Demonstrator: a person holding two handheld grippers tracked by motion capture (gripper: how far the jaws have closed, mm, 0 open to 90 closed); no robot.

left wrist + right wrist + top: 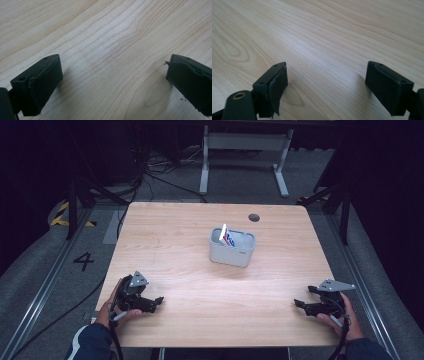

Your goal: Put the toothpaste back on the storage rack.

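A small grey bin (pixel 232 248) stands near the middle of the wooden table (pixel 190 235), with a white, red and blue packet (pixel 226 237) leaning upright inside it. My left gripper (pixel 159 302) rests low at the table's front left, held by a hand in a dark sleeve. In the left gripper view its jaws stand wide apart over bare wood, so my left gripper (pixel 112 82) is open and holds nothing. My right gripper (pixel 297 303) sits at the front right, pointing left. Bare table lies between its spread jaws in the right gripper view, so my right gripper (pixel 325 85) is open too.
A dark round cable hole (pixel 254 217) sits near the table's far right edge. Beyond the table stand a white table frame (pixel 245 150) and black stands, with cables on the grey floor. A floor mark reads 4 (pixel 84 261) at the left.
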